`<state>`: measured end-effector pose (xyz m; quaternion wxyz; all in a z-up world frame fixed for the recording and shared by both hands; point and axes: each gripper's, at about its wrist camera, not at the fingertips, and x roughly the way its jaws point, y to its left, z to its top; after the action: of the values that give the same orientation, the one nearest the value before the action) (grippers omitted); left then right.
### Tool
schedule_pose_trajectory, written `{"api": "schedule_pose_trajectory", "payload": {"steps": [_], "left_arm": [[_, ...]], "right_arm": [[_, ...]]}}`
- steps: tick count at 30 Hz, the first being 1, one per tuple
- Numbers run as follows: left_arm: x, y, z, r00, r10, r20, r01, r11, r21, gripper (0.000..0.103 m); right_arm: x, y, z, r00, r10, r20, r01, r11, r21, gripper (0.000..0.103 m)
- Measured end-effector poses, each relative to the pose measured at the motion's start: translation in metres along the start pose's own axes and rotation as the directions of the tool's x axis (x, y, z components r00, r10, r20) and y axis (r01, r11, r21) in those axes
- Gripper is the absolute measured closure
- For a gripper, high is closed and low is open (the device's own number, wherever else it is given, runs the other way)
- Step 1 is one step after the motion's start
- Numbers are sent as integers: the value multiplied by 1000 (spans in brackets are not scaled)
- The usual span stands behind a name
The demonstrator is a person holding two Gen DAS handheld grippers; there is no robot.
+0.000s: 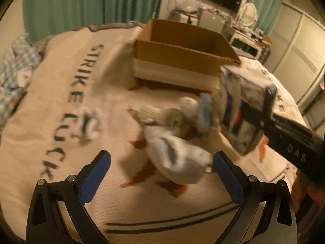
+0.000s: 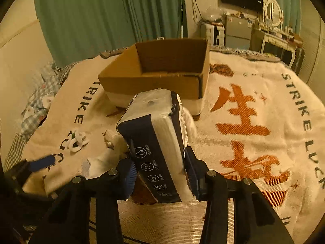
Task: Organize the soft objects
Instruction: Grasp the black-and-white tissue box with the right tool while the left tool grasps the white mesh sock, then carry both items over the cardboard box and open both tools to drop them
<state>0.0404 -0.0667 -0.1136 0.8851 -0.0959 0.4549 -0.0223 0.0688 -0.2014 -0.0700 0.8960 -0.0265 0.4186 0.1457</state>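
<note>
The left wrist view looks low and close over the cream blanket with dark lettering [image 1: 67,85] on the bed, facing the open brown cardboard box [image 1: 182,55] at about 12 o'clock. The right wrist view sits slightly higher, to the right of the first, facing the same box [image 2: 162,71] at 12 o'clock (the green curtains [image 2: 105,16] lie behind). Both share the box, the blanket, and the white plastic chain links [image 1: 89,122] [image 2: 78,140] at 9 o'clock.
</note>
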Motion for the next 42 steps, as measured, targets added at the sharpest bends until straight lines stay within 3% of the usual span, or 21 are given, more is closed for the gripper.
{"api": "schedule_pose_trajectory", "payload": {"steps": [4,10,11,13,16,21,26,31,37,42], "left_arm": [[15,-18,-3,998,-42,-43,43,999,14,1],[44,-25,-7,995,14,-99,-10,999,34,2],[46,-22,-8,995,10,-103,-8,1000,21,6],[51,-19,-10,993,-7,-122,8,1000,2,25],[46,-20,-11,992,-30,-125,31,1000,5,39],[29,-19,-10,991,-34,-129,36,999,15,44],[-14,-9,-3,996,-45,-71,47,999,19,44],[-59,-3,30,998,-67,12,66,995,72,44],[-99,-9,96,988,-88,127,65,983,172,44],[-96,-13,149,976,-103,192,58,973,225,44]], "right_arm": [[-1,-3,0,1000,-3,4,3,1000,-8,60],[7,-14,-8,1000,1,-19,-1,1000,1,60],[8,-16,-9,1000,3,-22,-3,1000,5,60],[9,-21,-11,1000,9,-25,-9,1000,14,60],[8,-25,-11,1000,20,-23,-19,999,29,60],[-2,-21,-9,1000,13,-13,-13,1000,25,60],[-35,-17,-4,999,20,32,-21,999,35,60],[-80,-13,8,996,14,86,-19,998,54,60],[-117,-6,46,986,0,165,-9,999,49,60],[-123,1,96,973,-2,231,-7,999,39,60]]}}
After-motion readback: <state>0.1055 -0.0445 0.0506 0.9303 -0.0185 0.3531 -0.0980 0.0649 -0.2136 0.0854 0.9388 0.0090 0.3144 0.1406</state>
